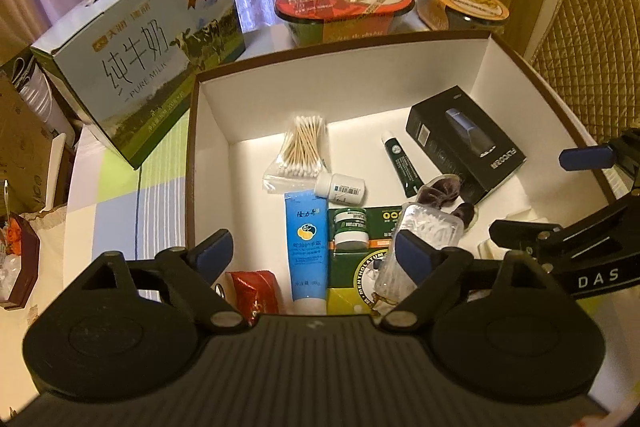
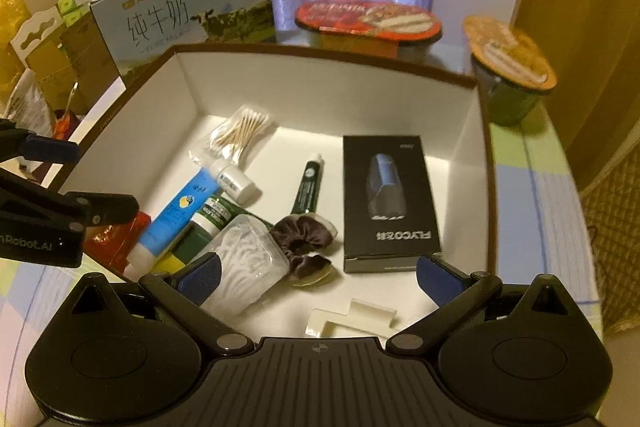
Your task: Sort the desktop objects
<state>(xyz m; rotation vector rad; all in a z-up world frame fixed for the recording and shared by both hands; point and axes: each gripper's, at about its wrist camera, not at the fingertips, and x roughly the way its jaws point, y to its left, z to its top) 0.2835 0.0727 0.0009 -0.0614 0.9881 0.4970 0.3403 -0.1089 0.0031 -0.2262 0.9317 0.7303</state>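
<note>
Left wrist view: we see the left gripper [image 1: 316, 247], fingers apart and empty, over the near edge of the white box [image 1: 340, 79], where the blue tube [image 1: 305, 247] lies beside the clear floss-pick case [image 1: 424, 239]. Right wrist view: the right gripper [image 2: 320, 277] also has its fingers spread and empty above the box, the case [image 2: 244, 263] just beside its left finger and the black shaver carton [image 2: 386, 203] farther right. We judge the case light, stiff and slippery, best gripped across its narrow sides.
</note>
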